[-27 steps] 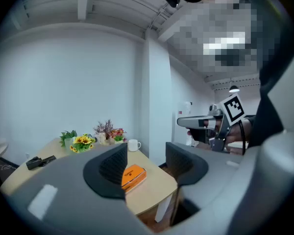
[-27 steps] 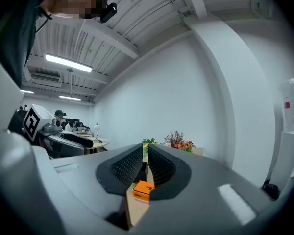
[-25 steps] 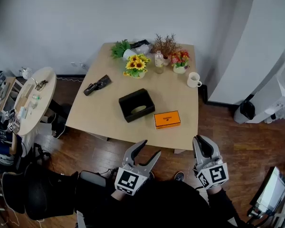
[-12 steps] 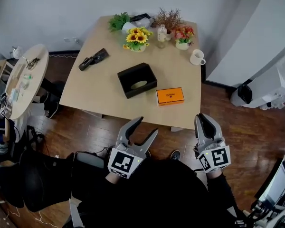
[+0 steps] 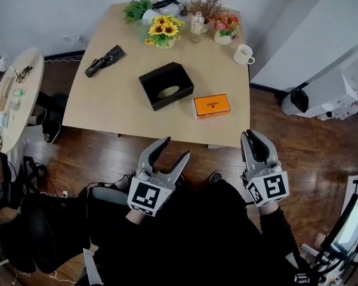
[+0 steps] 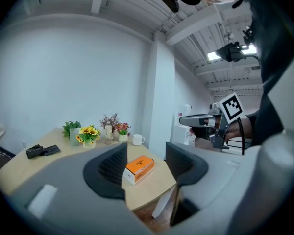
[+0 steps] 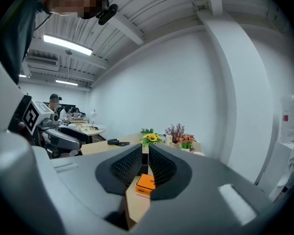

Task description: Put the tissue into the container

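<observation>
Head view: black container point(image 5: 166, 86) and orange box point(image 5: 212, 106) lie well beyond both jaws.

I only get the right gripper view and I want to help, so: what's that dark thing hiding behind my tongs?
Observer: A black box with an oval slot on top. It sits on the table, just left of the orange box.
Operator: Are my other tongs holding anything?
Observer: No. The left tongs stand open with nothing between them.
Operator: Am I over the table yet?
Observer: Not yet. In the head view the right tongs and the left ones both hang over the wooden floor, short of the table's near edge.
</observation>
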The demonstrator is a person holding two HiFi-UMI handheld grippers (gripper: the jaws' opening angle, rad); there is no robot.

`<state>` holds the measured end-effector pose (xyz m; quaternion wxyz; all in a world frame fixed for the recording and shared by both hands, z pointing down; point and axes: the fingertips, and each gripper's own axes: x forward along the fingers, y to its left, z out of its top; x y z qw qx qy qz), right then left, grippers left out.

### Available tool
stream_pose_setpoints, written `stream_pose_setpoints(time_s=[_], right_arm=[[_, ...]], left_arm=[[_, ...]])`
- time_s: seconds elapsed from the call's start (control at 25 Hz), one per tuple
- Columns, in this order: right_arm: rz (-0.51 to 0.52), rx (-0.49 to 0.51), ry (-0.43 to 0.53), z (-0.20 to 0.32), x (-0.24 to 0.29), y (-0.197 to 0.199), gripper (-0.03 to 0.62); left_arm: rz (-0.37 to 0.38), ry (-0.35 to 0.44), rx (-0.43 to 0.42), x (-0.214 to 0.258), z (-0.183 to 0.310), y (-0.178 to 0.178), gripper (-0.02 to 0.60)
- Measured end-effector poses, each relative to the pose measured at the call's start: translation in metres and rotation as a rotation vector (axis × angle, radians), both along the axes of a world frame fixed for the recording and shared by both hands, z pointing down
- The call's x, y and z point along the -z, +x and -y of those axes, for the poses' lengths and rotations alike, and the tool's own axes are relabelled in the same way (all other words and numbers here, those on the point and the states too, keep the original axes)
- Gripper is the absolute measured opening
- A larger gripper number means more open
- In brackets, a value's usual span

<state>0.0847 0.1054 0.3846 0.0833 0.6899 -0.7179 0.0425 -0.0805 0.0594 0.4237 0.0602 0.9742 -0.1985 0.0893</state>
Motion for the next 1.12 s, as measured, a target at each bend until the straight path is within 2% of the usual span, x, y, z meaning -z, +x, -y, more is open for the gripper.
stream_pose_setpoints(time_s=[0.2,0.4,0.68,0.8,1.0,1.12], right_arm=[[-0.011,0.013,-0.066,0.011,-0.021,0.013,0.058],[-0.020,0.078,-0.120,0.040,-0.055,0.041,0.077],[-0.021,0.225,-0.250,0.086,-0.131,0.081,0.213],[-0.023,0.287,-0.300,0.098,-0.163,0.093,0.251],[-0.044,0.404,-0.365,0.108,-0.200,0.096,0.370],[-0.088,0.466,-0.392,0.113,-0.216,0.092,0.418]], left_arm=[[0.042,-0.003,0.000,-0.018,0.011,0.007,0.230],[0.075,0.005,0.013,-0.033,0.027,0.029,0.232],[0.219,-0.009,0.061,-0.080,0.050,0.077,0.241],[0.270,-0.032,0.084,-0.103,0.059,0.100,0.272],[0.320,-0.112,0.128,-0.136,0.072,0.127,0.353],[0.371,-0.136,0.123,-0.155,0.077,0.134,0.368]])
